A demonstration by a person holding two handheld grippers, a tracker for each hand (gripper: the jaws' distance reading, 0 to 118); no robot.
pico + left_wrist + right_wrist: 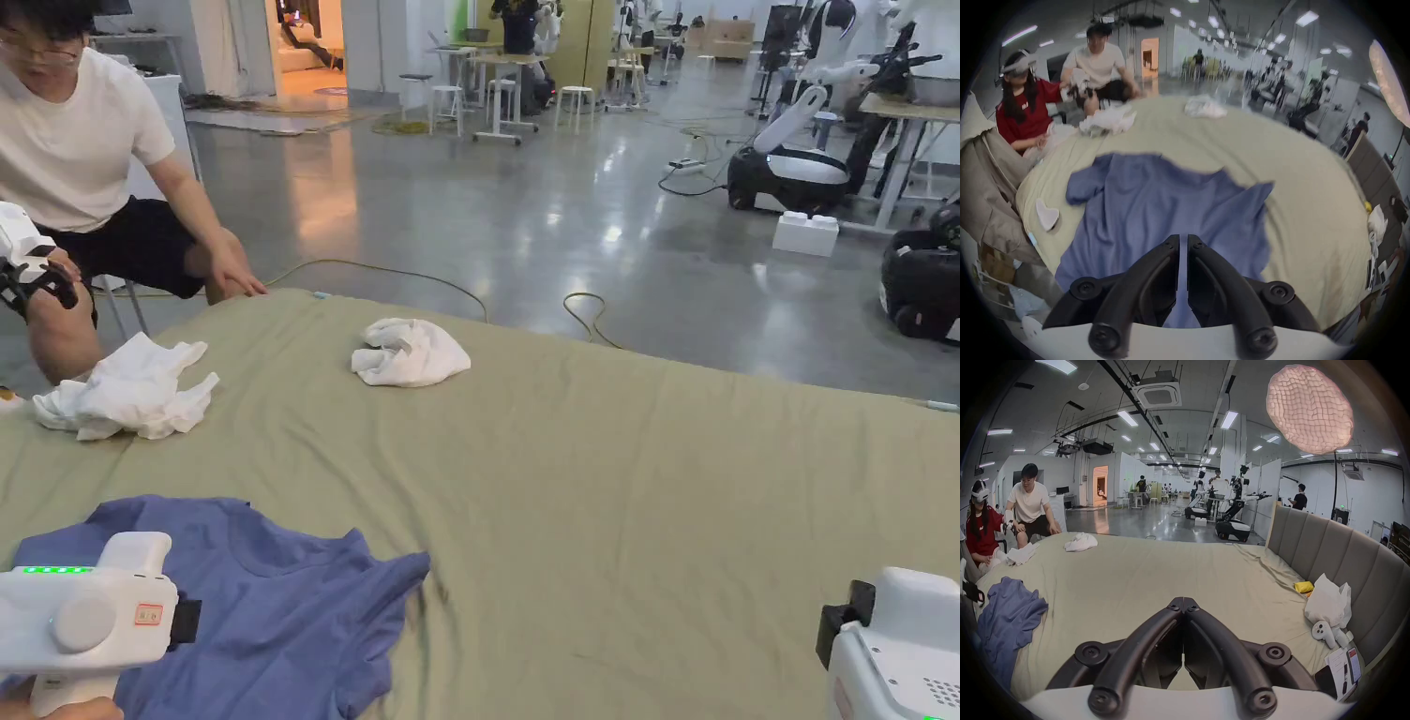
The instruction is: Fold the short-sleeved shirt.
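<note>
A blue short-sleeved shirt (281, 600) lies rumpled and partly spread on the near left of the olive-green bed (609, 487). In the left gripper view the shirt (1159, 207) lies collar away from me, one sleeve bunched at the left. My left gripper (1183, 237) hovers over its lower half, jaws a narrow gap apart with nothing between them. Its white housing (84, 619) sits at the head view's lower left. My right gripper (1183, 600) is shut and holds nothing, over bare sheet to the right of the shirt (1008, 615).
Two crumpled white garments (412, 352) (131, 389) lie at the far side. One person (84, 159) sits at the far left corner, another in red (1023, 102) beside them. A padded headboard (1337, 554), white bag (1327, 601), controller (1325, 632) and phones (1353, 664) line the right.
</note>
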